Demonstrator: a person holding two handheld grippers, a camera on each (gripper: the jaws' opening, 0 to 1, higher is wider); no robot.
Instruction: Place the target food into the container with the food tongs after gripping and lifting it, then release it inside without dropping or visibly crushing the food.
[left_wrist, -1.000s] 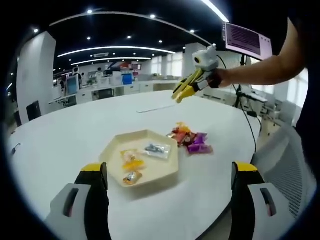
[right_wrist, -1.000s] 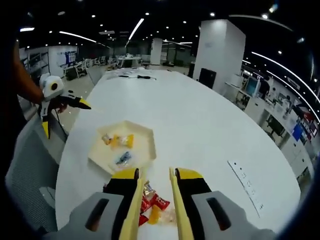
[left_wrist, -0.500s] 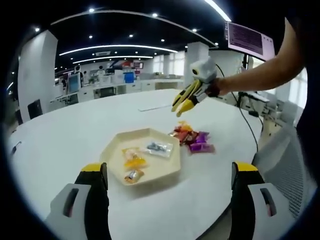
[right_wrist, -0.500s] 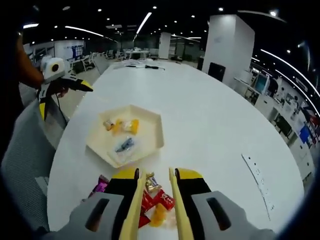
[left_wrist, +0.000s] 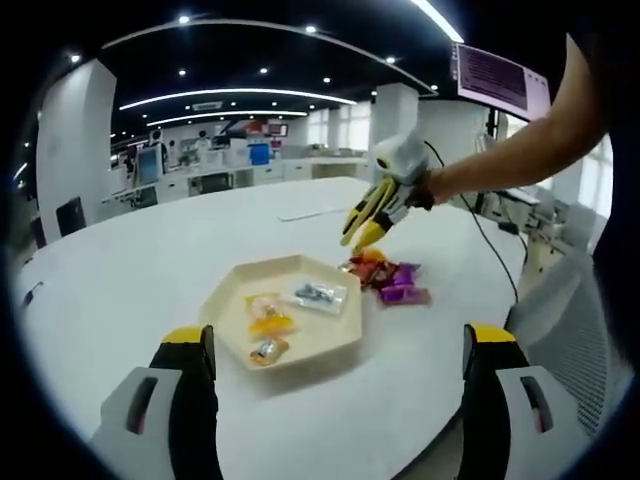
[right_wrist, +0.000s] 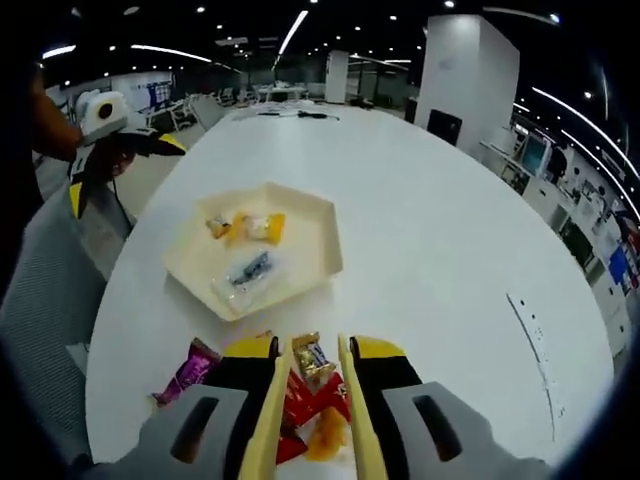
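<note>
The right hand-held gripper (right_wrist: 308, 375), holding yellow tongs (right_wrist: 270, 420) with blades slightly parted and gripping nothing, points at the pile of bright wrapped candies (right_wrist: 310, 385) on the white round table (right_wrist: 430, 250); a gold-wrapped candy (right_wrist: 312, 357) lies between the tips; the cream hexagonal tray (right_wrist: 320, 235) lies just beyond, straight ahead; the left hand-held gripper (left_wrist: 340, 350) hangs wide open, well apart.
</note>
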